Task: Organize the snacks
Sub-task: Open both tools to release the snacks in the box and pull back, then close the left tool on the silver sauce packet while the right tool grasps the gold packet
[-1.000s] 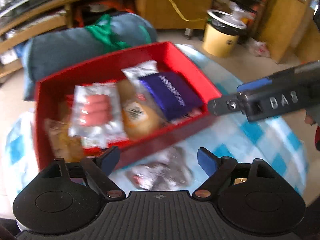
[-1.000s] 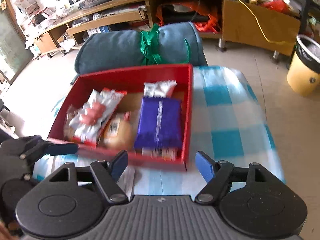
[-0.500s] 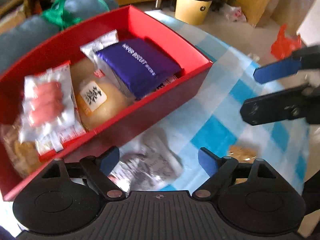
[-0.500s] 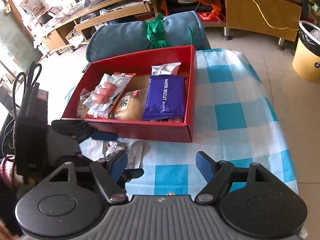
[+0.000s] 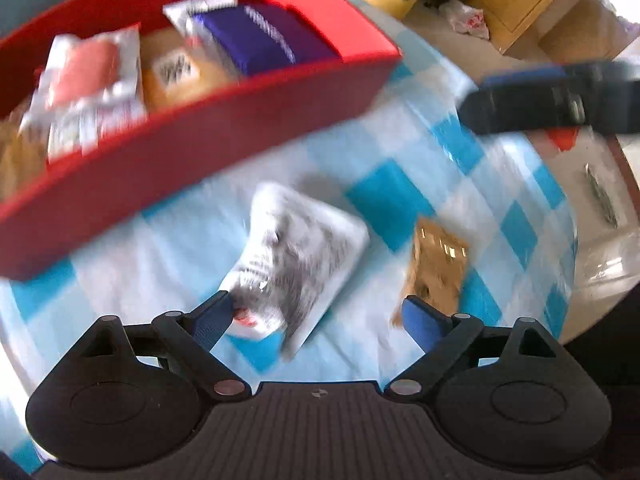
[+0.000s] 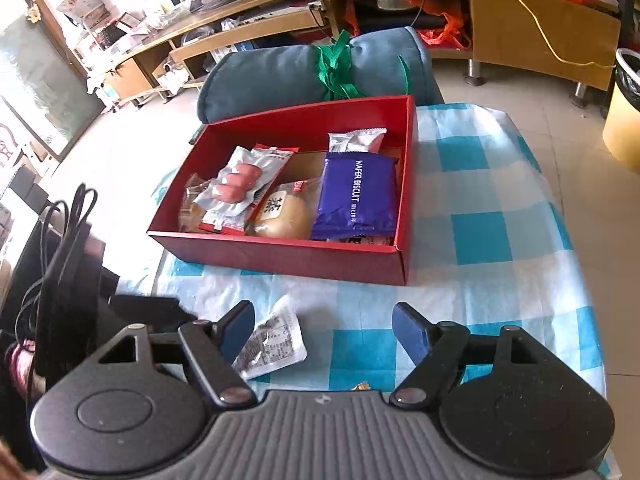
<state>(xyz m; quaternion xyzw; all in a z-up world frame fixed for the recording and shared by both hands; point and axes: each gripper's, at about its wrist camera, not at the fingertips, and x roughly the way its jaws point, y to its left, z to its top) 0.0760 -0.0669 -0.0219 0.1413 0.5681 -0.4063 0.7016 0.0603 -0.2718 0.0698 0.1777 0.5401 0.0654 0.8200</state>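
A red box (image 6: 280, 252) (image 5: 168, 160) on the blue checked cloth holds a purple wafer biscuit pack (image 6: 356, 196), a sausage pack (image 6: 244, 184), a round bun (image 6: 284, 212) and other snacks. A white-grey packet (image 5: 296, 256) (image 6: 272, 340) lies on the cloth in front of the box. A small brown packet (image 5: 440, 264) lies to its right. My left gripper (image 5: 320, 316) is open and empty just above the white packet. My right gripper (image 6: 324, 328) is open and empty, hovering near the cloth's front edge; it shows blurred in the left wrist view (image 5: 552, 96).
A rolled blue cushion (image 6: 312, 68) with a green ribbon lies behind the box. A yellow bin (image 6: 624, 108) stands on the floor to the right. A low wooden cabinet (image 6: 540, 24) runs along the back. The table edge (image 5: 576, 248) drops off on the right.
My left gripper has moved back and down over the white packet; the brown packet is now fully in view. My right gripper has pulled back from the box.
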